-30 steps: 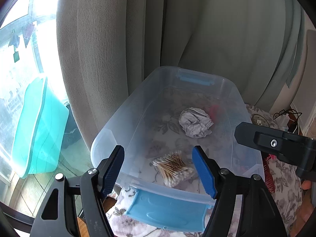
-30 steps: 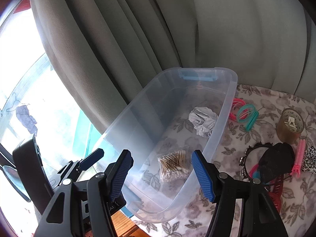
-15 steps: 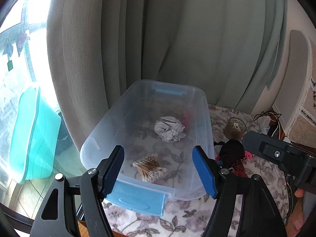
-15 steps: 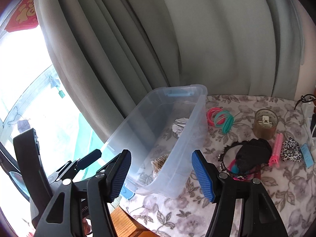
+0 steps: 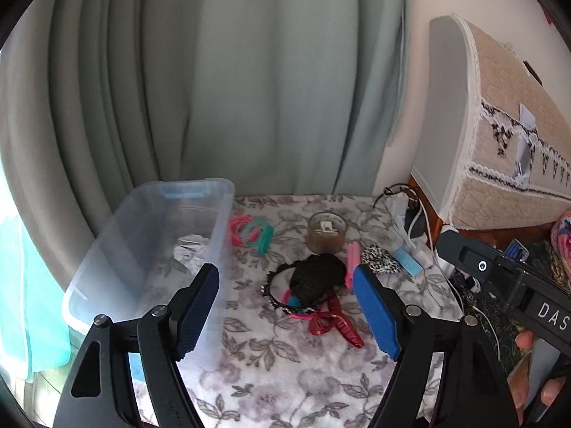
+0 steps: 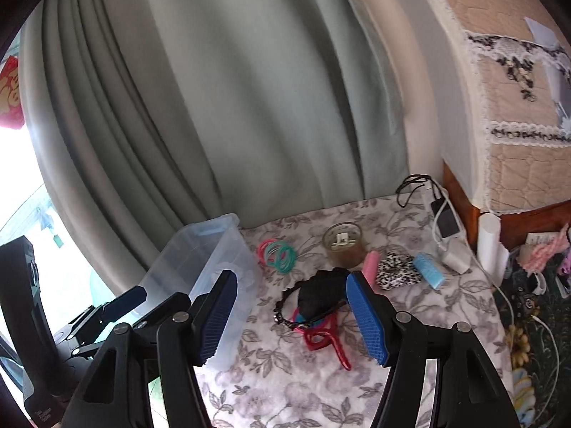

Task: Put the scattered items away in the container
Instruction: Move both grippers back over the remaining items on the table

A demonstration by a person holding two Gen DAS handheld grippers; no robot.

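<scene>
Can't see much inside the clear bin [image 5: 150,235]: the left gripper's near finger [image 5: 194,306] covers its front corner, and only part of a crumpled paper ball [image 5: 191,249] shows through the wall. From the right wrist view the bin's contents are just a pale smear. The pile under the black cloth thing [image 5: 316,278] is a tangle; the pink and blue bits are mostly buried. The jar label [image 6: 342,239] is too small to read. The stuff at the far right edge [image 6: 542,253] is cut off and blurry.
</scene>
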